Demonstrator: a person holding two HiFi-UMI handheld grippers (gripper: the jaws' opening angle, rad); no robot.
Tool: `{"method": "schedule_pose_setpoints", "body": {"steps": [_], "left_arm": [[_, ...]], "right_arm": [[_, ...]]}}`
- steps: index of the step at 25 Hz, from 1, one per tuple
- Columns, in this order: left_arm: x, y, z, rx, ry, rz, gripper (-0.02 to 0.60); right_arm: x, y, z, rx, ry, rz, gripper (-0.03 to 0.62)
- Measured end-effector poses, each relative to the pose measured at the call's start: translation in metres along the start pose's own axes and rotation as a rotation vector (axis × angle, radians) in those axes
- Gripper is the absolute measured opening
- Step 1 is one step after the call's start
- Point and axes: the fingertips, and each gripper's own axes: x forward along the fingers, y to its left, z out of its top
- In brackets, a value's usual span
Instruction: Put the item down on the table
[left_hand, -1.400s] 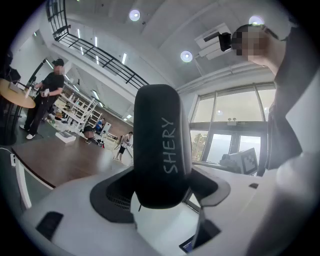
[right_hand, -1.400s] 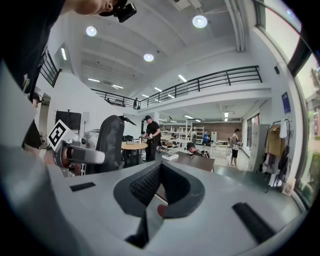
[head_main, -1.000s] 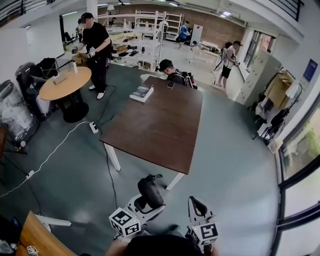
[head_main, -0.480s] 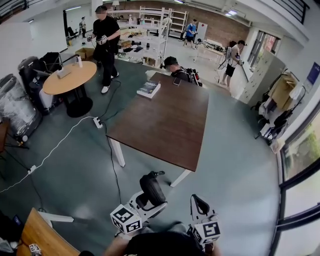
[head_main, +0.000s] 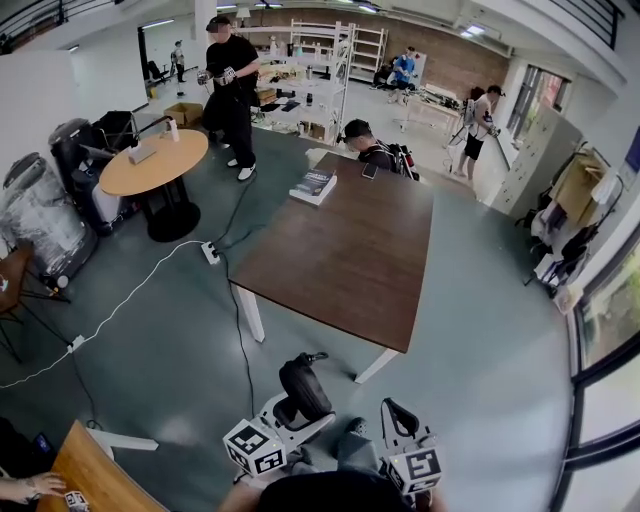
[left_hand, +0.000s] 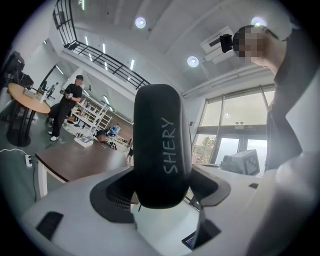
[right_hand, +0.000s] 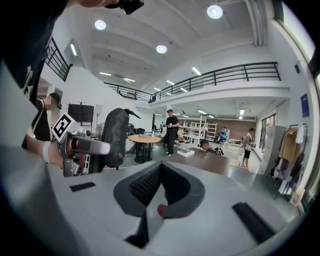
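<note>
A black oblong case (head_main: 303, 388) printed "SHERY" stands upright in my left gripper (head_main: 300, 412), which is shut on its lower end. In the left gripper view the case (left_hand: 161, 145) fills the middle, between the jaws of the gripper (left_hand: 160, 197). My right gripper (head_main: 396, 415) is held beside it, low in the head view, shut with nothing in it. The right gripper view shows its jaws (right_hand: 159, 187) closed and the case (right_hand: 115, 137) off to the left. The long brown table (head_main: 350, 255) stands ahead, beyond both grippers.
On the table's far end lie a book (head_main: 314, 185) and a phone (head_main: 369, 171), with a person (head_main: 375, 150) seated there. A round wooden table (head_main: 152, 162), a standing person (head_main: 232, 90) and a floor power strip (head_main: 211, 252) are to the left.
The brown table has shifted right and a little lower in the head view. The standing person has stepped right. Both grippers keep their pose, the case still held.
</note>
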Motion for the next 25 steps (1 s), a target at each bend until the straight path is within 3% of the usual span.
{"method": "schedule_pose_setpoints", "body": {"steps": [9, 21, 25], "left_arm": [[0.033, 0.009, 0.005, 0.024, 0.011, 0.033, 0.337], [0.114, 0.026, 0.014, 0.036, 0.060, 0.023, 0.337], [0.146, 0.027, 0.017, 0.040, 0.074, 0.020, 0.337]], "right_arm": [[0.020, -0.050, 0.008, 0.047, -0.032, -0.023, -0.014], [0.043, -0.128, 0.004, 0.083, -0.034, -0.064, -0.014], [0.054, -0.156, -0.002, 0.099, -0.052, -0.042, -0.014]]}}
